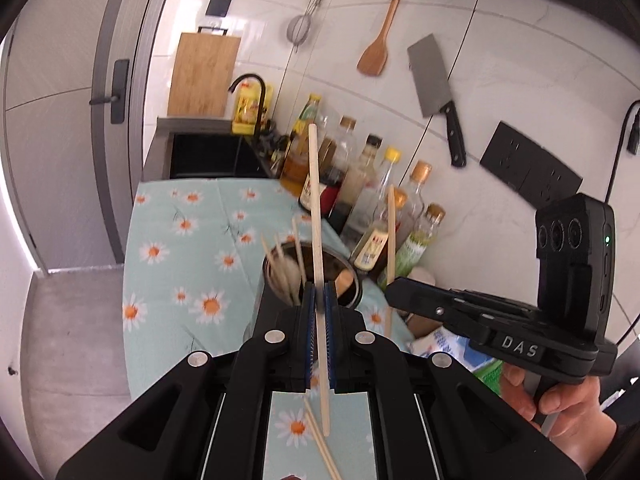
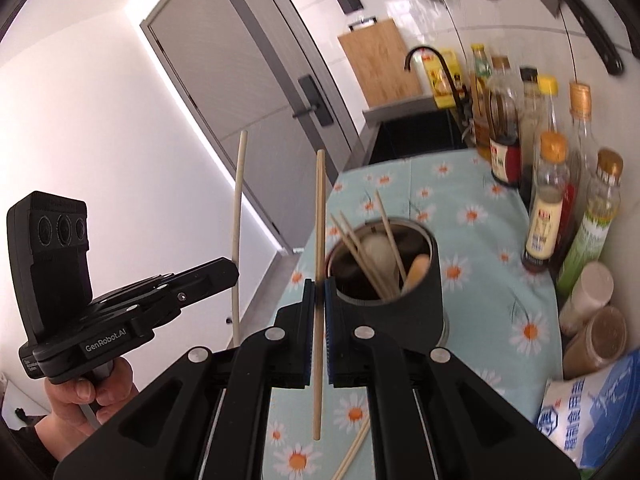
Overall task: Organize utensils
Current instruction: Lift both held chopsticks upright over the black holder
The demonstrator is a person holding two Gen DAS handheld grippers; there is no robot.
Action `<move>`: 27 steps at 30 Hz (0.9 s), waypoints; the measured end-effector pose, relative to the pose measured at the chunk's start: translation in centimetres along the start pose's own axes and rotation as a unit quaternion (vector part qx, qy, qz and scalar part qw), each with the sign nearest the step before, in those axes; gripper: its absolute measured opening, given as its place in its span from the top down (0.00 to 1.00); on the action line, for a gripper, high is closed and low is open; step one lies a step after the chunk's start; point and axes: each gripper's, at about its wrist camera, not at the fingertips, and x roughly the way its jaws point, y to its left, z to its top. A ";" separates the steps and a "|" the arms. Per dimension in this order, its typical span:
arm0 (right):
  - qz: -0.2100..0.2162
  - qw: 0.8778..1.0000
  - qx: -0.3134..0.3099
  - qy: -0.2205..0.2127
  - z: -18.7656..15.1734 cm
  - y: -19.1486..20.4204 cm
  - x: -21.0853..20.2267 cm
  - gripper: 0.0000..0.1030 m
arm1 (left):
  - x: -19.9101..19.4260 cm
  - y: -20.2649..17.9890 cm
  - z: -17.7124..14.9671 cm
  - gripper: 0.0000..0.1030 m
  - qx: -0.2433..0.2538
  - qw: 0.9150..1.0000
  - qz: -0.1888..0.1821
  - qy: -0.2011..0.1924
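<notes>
The left gripper clamps a long pale wooden chopstick between its blue-padded jaws, held nearly upright over the round dark utensil holder, which stands on the daisy-print turquoise cloth. The black right gripper seems to pinch a second tan chopstick beside the glass condiment bottles.

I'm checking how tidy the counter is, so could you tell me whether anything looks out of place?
Yes: loose chopsticks lie flat on the daisy tablecloth, outside the dark utensil holder where the others stand. Also, the left gripper and right gripper each pinch one chopstick, not yet put away.
</notes>
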 end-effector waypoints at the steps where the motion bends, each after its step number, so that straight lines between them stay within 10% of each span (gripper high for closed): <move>1: -0.001 1.000 -0.005 -0.011 0.4 0.1 0.0 0.94 | 0.0 0.0 0.5 0.96 -0.001 1.000 -0.002 -0.008; 27: -0.053 0.987 -0.039 -0.145 5.3 -1.8 1.9 0.94 | 5.0 1.6 4.7 0.96 0.009 0.989 -0.066 -0.130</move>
